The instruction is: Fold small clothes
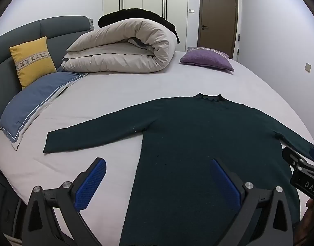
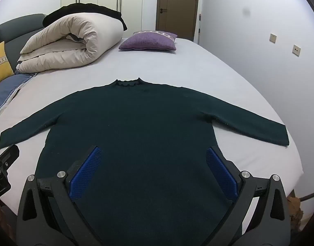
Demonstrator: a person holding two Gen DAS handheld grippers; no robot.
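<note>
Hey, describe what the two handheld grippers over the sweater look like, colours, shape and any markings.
Both match. The left gripper and right gripper each have two angular black fingers with triangular cut-outs, silver round bolt heads at the joints, and blue textured pads on the inner faces. The right gripper's black body carries white lettering reading "DAS" in the left wrist view. No cables or sleeves are clearly visible.
</note>
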